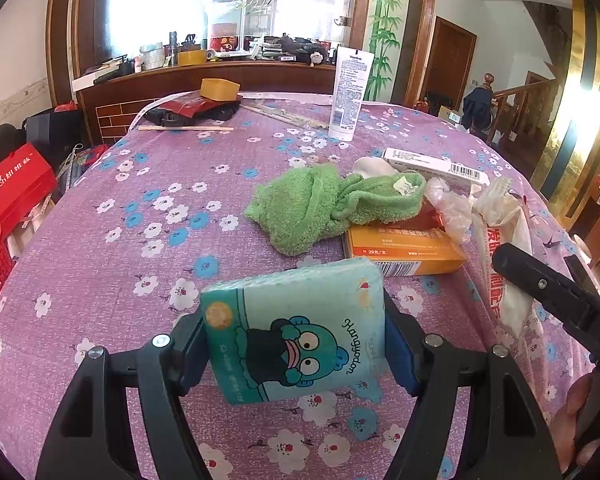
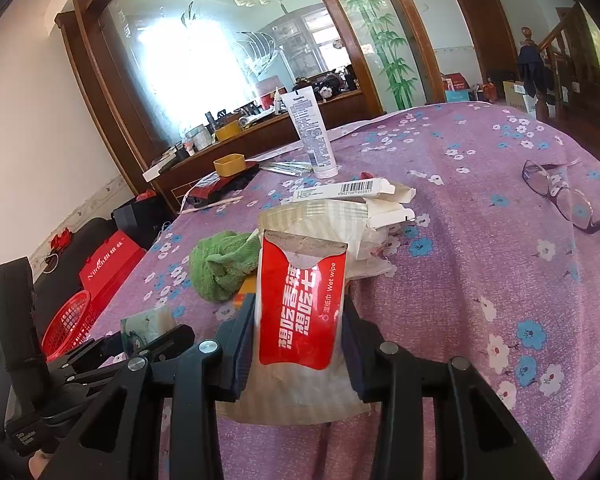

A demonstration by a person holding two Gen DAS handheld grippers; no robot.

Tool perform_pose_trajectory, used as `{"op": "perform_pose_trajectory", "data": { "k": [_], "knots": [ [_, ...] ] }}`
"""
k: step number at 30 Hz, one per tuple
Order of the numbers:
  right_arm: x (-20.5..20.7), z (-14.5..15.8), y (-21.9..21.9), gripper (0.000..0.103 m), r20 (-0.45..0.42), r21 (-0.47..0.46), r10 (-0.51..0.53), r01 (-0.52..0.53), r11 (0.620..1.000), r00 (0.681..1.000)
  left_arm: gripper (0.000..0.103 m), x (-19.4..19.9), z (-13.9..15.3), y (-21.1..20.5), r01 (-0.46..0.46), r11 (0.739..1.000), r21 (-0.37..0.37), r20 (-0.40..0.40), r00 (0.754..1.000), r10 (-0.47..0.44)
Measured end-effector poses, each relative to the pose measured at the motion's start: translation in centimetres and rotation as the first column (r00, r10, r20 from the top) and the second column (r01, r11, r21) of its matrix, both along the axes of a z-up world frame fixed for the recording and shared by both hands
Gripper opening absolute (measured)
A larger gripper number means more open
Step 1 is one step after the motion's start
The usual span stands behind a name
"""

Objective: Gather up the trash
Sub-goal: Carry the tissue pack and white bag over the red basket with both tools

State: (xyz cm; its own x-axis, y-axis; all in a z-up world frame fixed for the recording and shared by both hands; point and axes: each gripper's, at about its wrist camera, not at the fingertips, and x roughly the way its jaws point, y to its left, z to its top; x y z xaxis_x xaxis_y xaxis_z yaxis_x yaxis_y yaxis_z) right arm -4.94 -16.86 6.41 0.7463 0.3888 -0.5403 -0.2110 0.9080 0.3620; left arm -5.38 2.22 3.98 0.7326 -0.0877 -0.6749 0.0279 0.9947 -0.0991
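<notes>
"Hangyodon" tissue pack point(image 1: 300, 332), "Wet wipe" packet point(image 2: 300, 312)

Teal tissue pack point(image 1: 296, 332) clamped upright in the left gripper point(image 1: 292, 344); red-and-white wipe packet point(image 2: 300, 312), torn open, clamped in the right gripper point(image 2: 300, 356).

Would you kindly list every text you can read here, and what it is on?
"Hangyodon": tissue pack, held by left gripper.
"Wet wipe": red wipe packet, held by right gripper; it also bears Chinese characters.
"Vaseline": white tube.
"Nilrich": red box, uncertain.
Barcode digits on white carton: too small.
</notes>
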Motion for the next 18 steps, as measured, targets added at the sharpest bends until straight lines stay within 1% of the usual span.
{"op": "perform_pose_trajectory", "data": {
  "k": [10,13,16,18],
  "knots": [
    [-0.2,0.2,0.2,0.042,0.004,-0.011,-0.013,0.013,1.000,1.000,0.072,0.0,0.1,0.1,-0.011,1.000,0.001,0.002,1.000,0.011],
    [-0.4,0.3,0.4,0.042,0.003,-0.041,-0.025,0.025,0.999,1.000,0.072,-0.6,0.4,0.4,-0.019,1.000,-0.004,0.015,1.000,0.019],
    [-1.0,0.7,0.4,0.042,0.003,-0.079,-0.035,0.036,0.996,0.999,0.072,-1.3,0.5,0.6,-0.038,0.999,0.026,0.021,0.999,0.037],
    [-1.4,0.9,0.2,0.042,0.001,-0.078,-0.030,0.030,0.996,1.000,0.072,-1.9,0.8,0.6,-0.042,0.998,0.046,0.032,0.999,0.040]
  ]
}}
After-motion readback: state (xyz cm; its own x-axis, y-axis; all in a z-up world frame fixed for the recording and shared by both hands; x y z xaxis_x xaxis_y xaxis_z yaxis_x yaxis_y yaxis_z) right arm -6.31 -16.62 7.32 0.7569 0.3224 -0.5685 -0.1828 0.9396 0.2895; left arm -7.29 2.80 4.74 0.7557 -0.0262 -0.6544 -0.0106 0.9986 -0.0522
